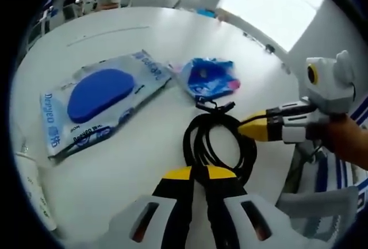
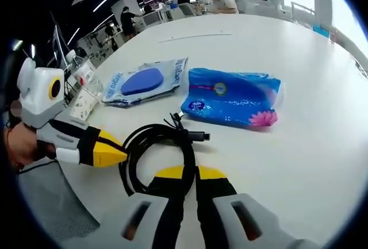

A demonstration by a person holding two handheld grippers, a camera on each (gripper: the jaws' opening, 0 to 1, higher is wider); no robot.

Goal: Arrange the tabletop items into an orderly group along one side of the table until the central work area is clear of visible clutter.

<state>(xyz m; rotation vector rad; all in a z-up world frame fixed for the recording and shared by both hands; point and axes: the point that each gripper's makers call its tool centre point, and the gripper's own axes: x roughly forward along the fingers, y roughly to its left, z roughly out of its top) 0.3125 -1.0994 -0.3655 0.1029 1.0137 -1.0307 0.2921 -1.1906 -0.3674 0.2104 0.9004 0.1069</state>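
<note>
Yellow-tipped jaws are seen pressed together at the bottom centre of both views, each apparently pinching the coiled black cable. In the left gripper view the left gripper (image 1: 198, 173) is closed on the near loop of the cable (image 1: 218, 140), while the right gripper (image 1: 256, 128) comes in from the right edge, its tip touching the coil. In the right gripper view the right gripper (image 2: 187, 174) is clamped on the same cable (image 2: 155, 145), with the left gripper (image 2: 109, 152) poking in from the left.

Further out, a blue tissue pack (image 2: 233, 96) sits just beyond the cable's plug end, and a wet wipes pack (image 2: 144, 83) lies up and left of it on the white table (image 2: 310, 140).

Risk-wise: with both tips tugging one loose coil, it could get pulled apart or dragged into the tissue pack, so more clutter ends up mid-table.
</note>
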